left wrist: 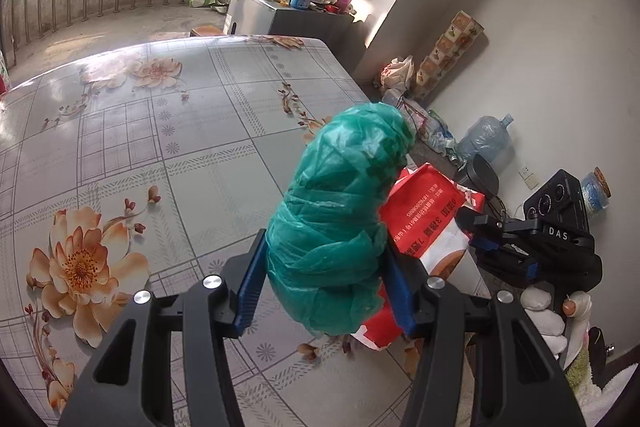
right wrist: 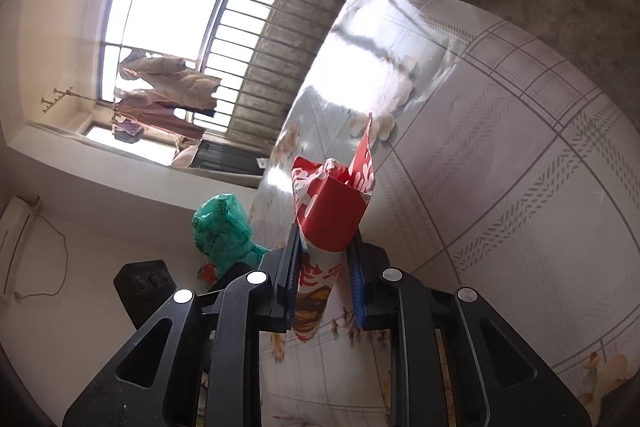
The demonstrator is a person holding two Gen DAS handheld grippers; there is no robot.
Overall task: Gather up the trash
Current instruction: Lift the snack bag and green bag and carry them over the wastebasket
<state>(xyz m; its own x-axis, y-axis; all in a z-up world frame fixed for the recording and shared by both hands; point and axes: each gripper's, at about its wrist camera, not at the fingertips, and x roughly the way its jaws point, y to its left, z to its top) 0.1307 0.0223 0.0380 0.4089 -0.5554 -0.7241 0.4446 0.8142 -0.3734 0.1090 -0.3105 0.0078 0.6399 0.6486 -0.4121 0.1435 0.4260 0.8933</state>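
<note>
My left gripper (left wrist: 326,277) is clamped on a green plastic bag bundle (left wrist: 340,215): both blue pads press into its lower half, one on each side, and the crumpled, knotted bulk rises well past the fingertips and leans toward the right. The bundle hangs above the flowered tablecloth (left wrist: 132,131), near the table's right edge, and touches nothing beneath it as far as I can tell. Just behind it and to the right is the red and white paper bag (left wrist: 430,211), its printed side facing my left camera. My right gripper (right wrist: 326,277) holds that bag: the fingers stand close together, squeezing its flattened lower part between the pads, while the open red top (right wrist: 334,203) sticks out beyond the tips, above the tabletop. From the right wrist, the green bundle (right wrist: 222,227) shows to the left of the fingers, close beside them.
</note>
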